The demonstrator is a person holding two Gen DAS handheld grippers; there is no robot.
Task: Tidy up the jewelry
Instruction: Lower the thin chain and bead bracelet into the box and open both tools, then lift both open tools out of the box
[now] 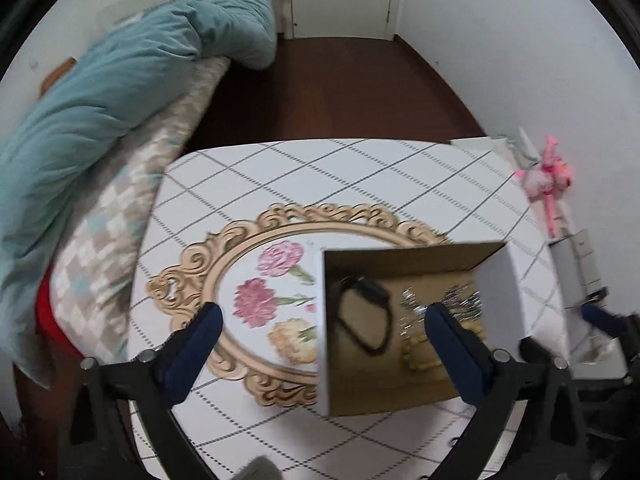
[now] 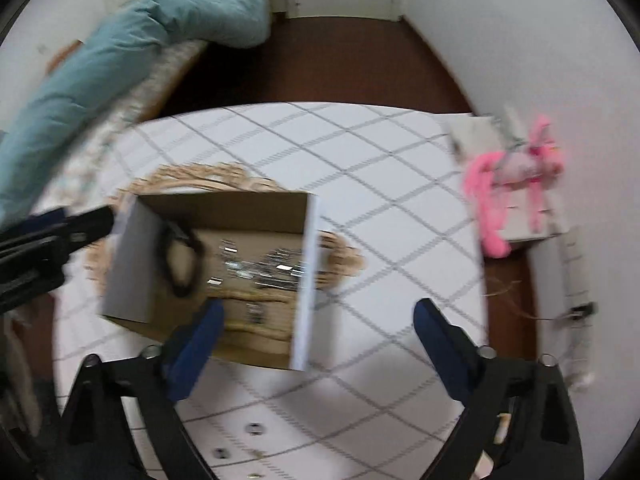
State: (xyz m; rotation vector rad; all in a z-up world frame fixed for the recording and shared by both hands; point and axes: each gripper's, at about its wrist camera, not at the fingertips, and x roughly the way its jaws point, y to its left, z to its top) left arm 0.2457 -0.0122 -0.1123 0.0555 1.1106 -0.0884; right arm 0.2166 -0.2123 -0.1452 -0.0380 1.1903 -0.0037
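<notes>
An open cardboard box with white outer walls (image 1: 322, 332) (image 2: 306, 280) stands on the table, partly over a gold-framed floral tray (image 1: 256, 304) (image 2: 336, 256). Inside lie a black watch-like band (image 1: 364, 316) (image 2: 180, 260), silvery jewelry (image 1: 448, 304) (image 2: 264, 268) and a beige bead strand (image 1: 420, 360) (image 2: 256, 320). My left gripper (image 1: 322, 320) is open and empty above the box's left wall. My right gripper (image 2: 316, 320) is open and empty above the box's right wall. The right gripper's tip also shows in the left wrist view (image 1: 600, 316).
The table has a white cloth with a grey diamond grid (image 1: 360, 176) (image 2: 360, 152). A pink plush toy (image 1: 548, 176) (image 2: 516, 176) hangs at its right edge beside white items. A bed with a teal duvet (image 1: 100, 100) (image 2: 100, 68) lies left. Dark floor lies beyond.
</notes>
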